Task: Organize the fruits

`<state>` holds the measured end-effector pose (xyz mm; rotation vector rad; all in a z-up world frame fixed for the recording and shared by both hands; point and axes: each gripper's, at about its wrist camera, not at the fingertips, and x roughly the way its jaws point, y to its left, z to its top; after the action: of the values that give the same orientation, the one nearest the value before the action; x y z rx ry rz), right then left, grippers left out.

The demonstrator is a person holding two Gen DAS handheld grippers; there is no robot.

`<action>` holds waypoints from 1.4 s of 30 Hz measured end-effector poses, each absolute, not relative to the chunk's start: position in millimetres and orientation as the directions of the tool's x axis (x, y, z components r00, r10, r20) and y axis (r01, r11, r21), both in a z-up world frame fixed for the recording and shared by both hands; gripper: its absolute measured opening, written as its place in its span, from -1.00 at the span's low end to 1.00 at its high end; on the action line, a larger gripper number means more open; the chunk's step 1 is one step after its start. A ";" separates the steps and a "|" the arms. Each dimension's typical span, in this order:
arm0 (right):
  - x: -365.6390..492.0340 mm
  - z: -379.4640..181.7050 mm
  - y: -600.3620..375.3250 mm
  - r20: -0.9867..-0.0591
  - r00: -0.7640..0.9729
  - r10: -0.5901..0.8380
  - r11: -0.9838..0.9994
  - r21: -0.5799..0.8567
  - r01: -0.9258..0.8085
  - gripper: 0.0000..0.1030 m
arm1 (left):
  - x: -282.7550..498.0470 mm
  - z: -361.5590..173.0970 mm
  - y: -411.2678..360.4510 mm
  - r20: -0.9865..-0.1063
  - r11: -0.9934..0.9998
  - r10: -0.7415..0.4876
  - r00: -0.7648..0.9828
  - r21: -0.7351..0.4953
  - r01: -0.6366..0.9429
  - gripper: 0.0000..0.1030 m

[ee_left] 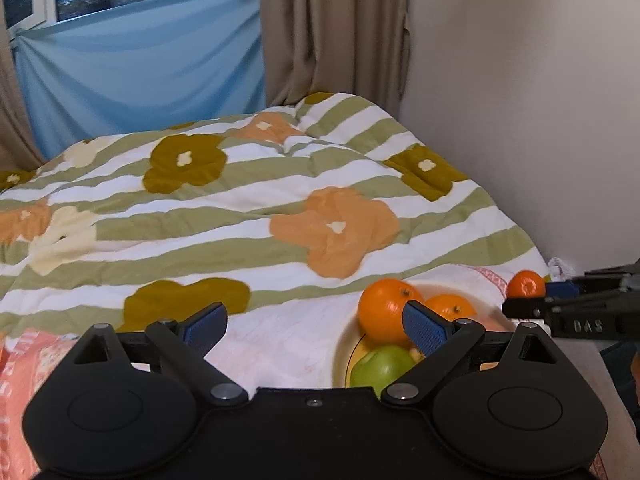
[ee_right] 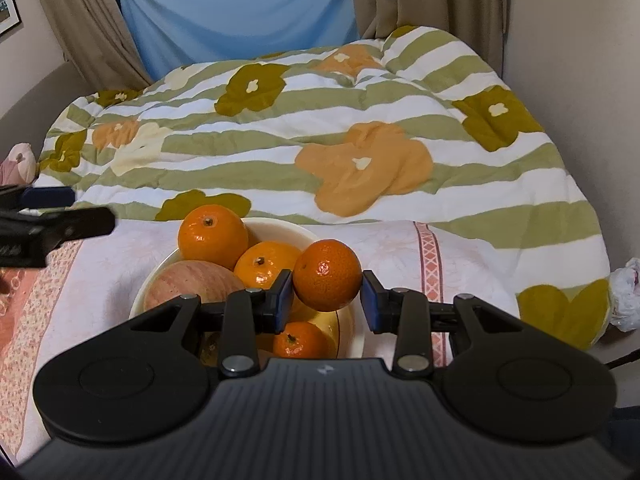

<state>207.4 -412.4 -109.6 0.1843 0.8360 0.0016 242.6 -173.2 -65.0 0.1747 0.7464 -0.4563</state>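
Note:
A cream bowl [ee_right: 320, 240] sits on the bed and holds a large orange [ee_right: 212, 236], a smaller orange [ee_right: 262, 266], a red apple [ee_right: 192, 284] and a small mandarin [ee_right: 298, 340]. My right gripper [ee_right: 326, 300] is shut on a mandarin [ee_right: 327, 275] and holds it just above the bowl's right side. In the left wrist view the bowl [ee_left: 342, 356] shows the large orange [ee_left: 384, 308] and a green apple [ee_left: 382, 366]. My left gripper [ee_left: 316, 320] is open and empty, left of the bowl. The right gripper [ee_left: 532, 300] with its mandarin [ee_left: 526, 284] shows at the right.
A striped floral quilt [ee_right: 320, 120] covers the bed behind the bowl. A pale pink sheet [ee_right: 400, 248] lies under the bowl. A wall [ee_left: 520, 100] stands at the right, curtains [ee_right: 240, 8] at the back. A crumpled white bag [ee_right: 626, 292] lies by the bed's right edge.

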 end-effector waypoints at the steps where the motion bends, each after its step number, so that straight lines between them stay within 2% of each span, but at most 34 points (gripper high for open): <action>1: 209.1 -110.9 -412.5 -0.741 0.667 0.077 0.985 0.162 0.066 -0.01 | 240.6 -65.7 -171.0 -0.691 0.892 -0.332 0.642 -0.008 0.453 0.88; 5: 212.4 -116.1 -411.7 -0.752 0.653 0.092 0.985 0.166 0.053 0.04 | 233.7 -69.8 -164.4 -0.698 0.905 -0.307 0.647 -0.004 0.426 0.88; 7: 210.3 -116.5 -411.6 -0.745 0.660 0.098 0.985 0.168 0.044 0.35 | 230.6 -71.3 -162.5 -0.700 0.912 -0.293 0.651 0.001 0.411 0.88; 8: 209.2 -116.6 -411.7 -0.742 0.664 0.090 0.985 0.164 0.050 0.75 | 228.5 -71.3 -161.5 -0.699 0.915 -0.288 0.655 0.001 0.403 0.88; 9: 207.9 -117.0 -412.2 -0.743 0.664 0.085 0.986 0.161 0.054 1.00 | 226.4 -71.0 -160.9 -0.696 0.919 -0.282 0.660 0.003 0.395 0.88; 16: 191.8 -108.5 -413.4 -0.734 0.674 0.084 0.991 0.130 0.019 1.00 | 198.1 -59.6 -151.0 -0.672 0.948 -0.225 0.706 0.017 0.318 0.88; 23: 156.6 -59.3 -391.8 -0.687 0.725 0.050 0.997 0.071 -0.002 1.00 | 153.9 -18.0 -126.7 -0.613 0.962 -0.231 0.756 -0.026 0.272 0.88; 34: 59.5 34.3 -322.9 -0.578 0.815 -0.048 0.997 0.027 0.078 1.00 | 71.3 46.2 -78.9 -0.511 0.970 -0.214 0.832 -0.011 0.243 0.92; 36: 43.8 45.9 -310.2 -0.566 0.821 -0.075 0.995 0.011 0.098 1.00 | 59.5 53.3 -70.6 -0.498 0.972 -0.203 0.843 0.002 0.235 1.00; 42: 4.8 59.9 -272.9 -0.555 0.819 -0.147 0.989 -0.055 0.139 1.00 | 31.5 61.7 -47.8 -0.480 0.975 -0.193 0.856 0.005 0.223 1.00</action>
<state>4.8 -272.9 59.9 -0.0125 0.5919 -0.1523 31.5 -47.8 61.7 0.0609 0.4977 -0.2186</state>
